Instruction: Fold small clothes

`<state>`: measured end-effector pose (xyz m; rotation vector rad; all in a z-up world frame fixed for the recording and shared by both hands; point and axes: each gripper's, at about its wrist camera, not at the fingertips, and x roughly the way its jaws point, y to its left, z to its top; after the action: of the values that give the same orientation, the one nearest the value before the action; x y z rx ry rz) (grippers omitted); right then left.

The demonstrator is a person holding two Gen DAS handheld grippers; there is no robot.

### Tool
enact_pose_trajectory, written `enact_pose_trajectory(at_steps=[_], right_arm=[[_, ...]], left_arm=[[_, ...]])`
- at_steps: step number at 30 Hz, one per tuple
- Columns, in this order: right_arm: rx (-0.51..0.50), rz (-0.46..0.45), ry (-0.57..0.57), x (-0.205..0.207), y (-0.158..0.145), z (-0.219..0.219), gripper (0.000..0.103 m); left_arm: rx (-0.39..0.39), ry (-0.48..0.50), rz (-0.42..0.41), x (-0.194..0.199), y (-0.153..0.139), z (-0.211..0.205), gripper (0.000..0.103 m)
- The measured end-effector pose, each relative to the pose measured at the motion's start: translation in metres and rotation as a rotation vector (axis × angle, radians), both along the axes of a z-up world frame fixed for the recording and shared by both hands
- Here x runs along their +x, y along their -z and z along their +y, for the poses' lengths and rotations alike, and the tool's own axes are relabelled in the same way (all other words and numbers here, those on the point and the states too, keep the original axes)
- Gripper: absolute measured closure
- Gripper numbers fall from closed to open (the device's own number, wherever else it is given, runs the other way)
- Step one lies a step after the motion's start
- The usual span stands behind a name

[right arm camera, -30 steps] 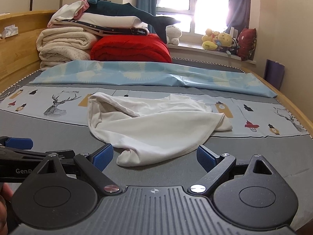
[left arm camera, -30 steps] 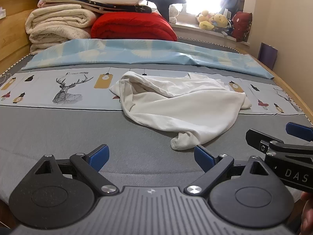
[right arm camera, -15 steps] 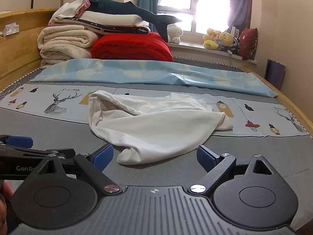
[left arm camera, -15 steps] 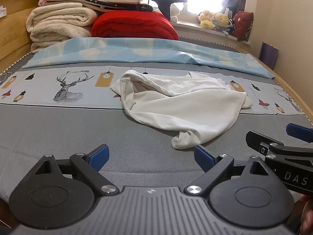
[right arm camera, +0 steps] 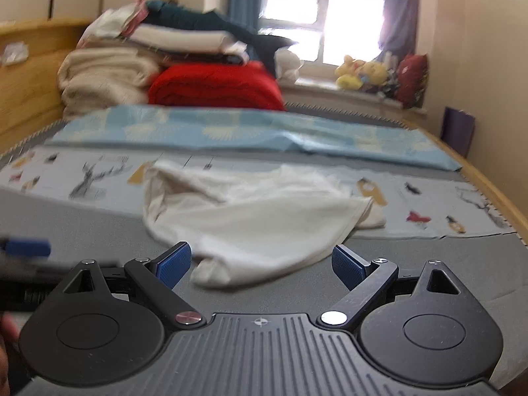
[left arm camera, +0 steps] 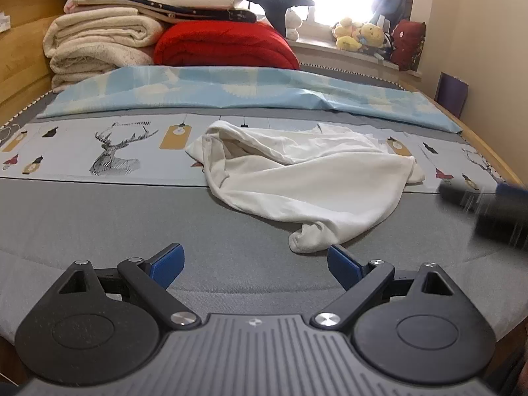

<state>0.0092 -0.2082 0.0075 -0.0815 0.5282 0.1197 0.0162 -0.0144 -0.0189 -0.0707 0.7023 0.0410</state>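
You've basically done 0 folds so far: white garment [left arm camera: 307, 178] sits crumpled just ahead of both grippers' fingers, left gripper [left arm camera: 255, 262] and right gripper [right arm camera: 260, 260] spread wide, holding nothing.

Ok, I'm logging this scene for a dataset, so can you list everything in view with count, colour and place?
white garment: 1, white, crumpled on the middle of the bed, near both grippers
bed cover: 1, grey with a pale printed band showing a deer, under the garment
blue sheet: 1, light blue patterned, lying across the bed behind the garment
folded blankets: a stack, cream and white, far left by the wooden headboard
red quilt: 1, red, folded, beside the cream stack
plush toys: several, mostly yellow, on the window sill
red cushion: 1, dark red, right end of the sill
left gripper: 1, black with blue pads, open, empty
right gripper: 1, black with blue pads, open, empty
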Motion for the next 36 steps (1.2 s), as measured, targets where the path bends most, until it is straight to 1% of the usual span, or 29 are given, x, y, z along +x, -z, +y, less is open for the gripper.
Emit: enact_pose_trajectory(at_steps=[2,3,4,5,6,7,8,9,11,12,14,16,17,18,21,23,24,25,26,27,29,30,31,34,36], right_arm=[[0.017,-0.033,0.017,0.007,-0.011,-0.012,0.011],[0.010,-0.054,0.036,0.012,-0.017,-0.019,0.011],[0.001,-0.064,0.048,0.018,-0.021,-0.026,0.011],[-0.010,-0.071,0.063,0.026,-0.023,-0.035,0.012],[-0.017,-0.075,0.076,0.032,-0.023,-0.042,0.019],[-0.021,-0.077,0.086,0.036,-0.022,-0.048,0.024],[-0.027,-0.073,0.101,0.040,-0.017,-0.056,0.034],[-0.030,-0.056,0.113,0.043,-0.012,-0.061,0.048],[-0.004,-0.010,0.123,0.046,-0.002,-0.071,0.062],[0.010,-0.010,0.116,0.045,0.000,-0.074,0.062],[-0.010,-0.020,0.097,0.043,0.004,-0.074,0.062],[-0.030,-0.028,0.077,0.044,0.004,-0.072,0.062],[-0.026,-0.034,0.069,0.044,0.003,-0.074,0.062],[-0.024,-0.032,0.067,0.046,0.004,-0.076,0.062],[0.012,-0.002,0.078,0.052,0.003,-0.090,0.059],[0.057,0.020,0.101,0.056,0.003,-0.103,0.058],[0.075,0.029,0.112,0.057,0.003,-0.109,0.056],[0.086,0.036,0.118,0.059,0.004,-0.113,0.056],[0.094,0.043,0.126,0.060,0.006,-0.118,0.056],[0.097,0.048,0.130,0.061,0.007,-0.121,0.056],[0.099,0.058,0.133,0.063,0.009,-0.126,0.055],[0.100,0.063,0.134,0.065,0.010,-0.128,0.055],[0.101,0.069,0.135,0.066,0.011,-0.131,0.055],[0.113,0.080,0.145,0.070,0.012,-0.138,0.054],[0.119,0.090,0.155,0.071,0.013,-0.142,0.053]], left_arm=[[0.000,0.000,-0.010,-0.001,0.001,0.001,0.010],[0.001,0.000,-0.008,0.000,0.001,0.001,0.019],[0.000,0.004,-0.001,0.001,0.003,0.001,0.032],[-0.004,0.010,0.011,0.002,0.004,0.000,0.038],[-0.009,0.015,0.021,0.004,0.005,0.000,0.050],[-0.014,0.026,0.033,0.005,0.007,-0.002,0.057],[-0.017,0.039,0.043,0.007,0.009,-0.003,0.058],[-0.023,0.053,0.049,0.008,0.010,-0.006,0.058],[-0.044,0.080,0.054,0.011,0.012,-0.009,0.059],[-0.048,0.090,0.054,0.014,0.012,-0.011,0.063],[-0.072,0.116,0.062,0.021,0.011,-0.014,0.064],[-0.120,0.171,0.095,0.036,0.010,-0.016,0.066],[-0.127,0.215,0.108,0.048,0.008,-0.017,0.067],[-0.110,0.249,0.111,0.057,0.008,-0.020,0.067],[-0.024,0.381,0.140,0.093,0.015,-0.028,0.067],[0.026,0.418,0.147,0.112,0.031,-0.028,0.067],[0.033,0.413,0.159,0.119,0.043,-0.027,0.067],[0.026,0.396,0.204,0.128,0.059,-0.025,0.067],[0.030,0.378,0.293,0.140,0.074,-0.026,0.067],[0.021,0.362,0.339,0.150,0.082,-0.027,0.066],[-0.037,0.368,0.347,0.162,0.089,-0.036,0.052],[-0.040,0.372,0.343,0.167,0.092,-0.040,0.040],[-0.031,0.373,0.339,0.171,0.096,-0.046,0.034],[0.017,0.340,0.351,0.185,0.111,-0.060,0.033],[0.009,0.304,0.346,0.191,0.113,-0.062,0.034]])
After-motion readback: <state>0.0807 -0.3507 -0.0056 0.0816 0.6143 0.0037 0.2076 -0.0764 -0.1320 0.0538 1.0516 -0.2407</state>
